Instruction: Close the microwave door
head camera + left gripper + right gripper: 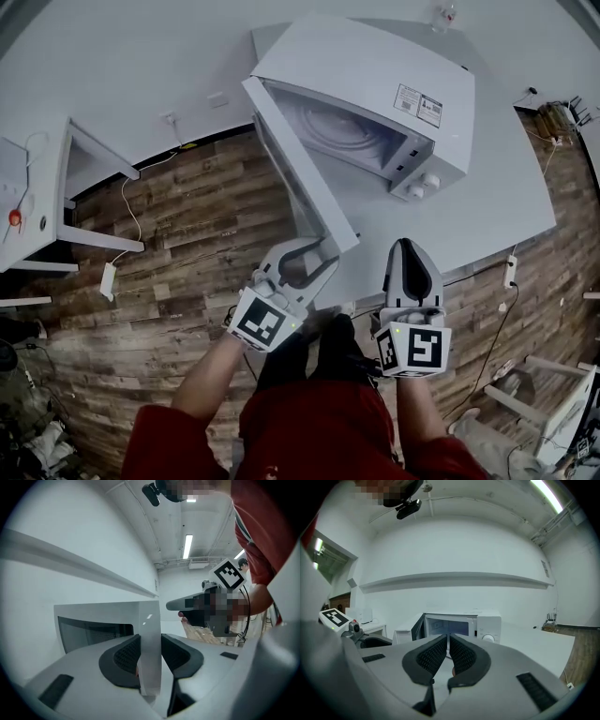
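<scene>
The task is standing incomplete. The microwave door (300,178) is hanging wide open, projecting from the microwave (375,103) toward the person, and its free edge is sitting directly between the pads of the left tool (311,255). That tool is gripping the door's edge, and both pads appear to be pressing on the panel, one on each face. On this evidence the grasp is being made, while the whole closing swing is waiting to be done: the door is needing to travel away from the tool, across the open cavity ahead of it, until it is latching. The left forearm is reaching forward, with the tool pointing roughly level and tipping slightly downward. The right tool (410,248) is hovering just to the right of the left one, above the near edge of the counter (506,187), and is aiming at the microwave's front well ahead of it. Its jaws are resting together with only a thin slit showing, and they are holding nothing.
</scene>
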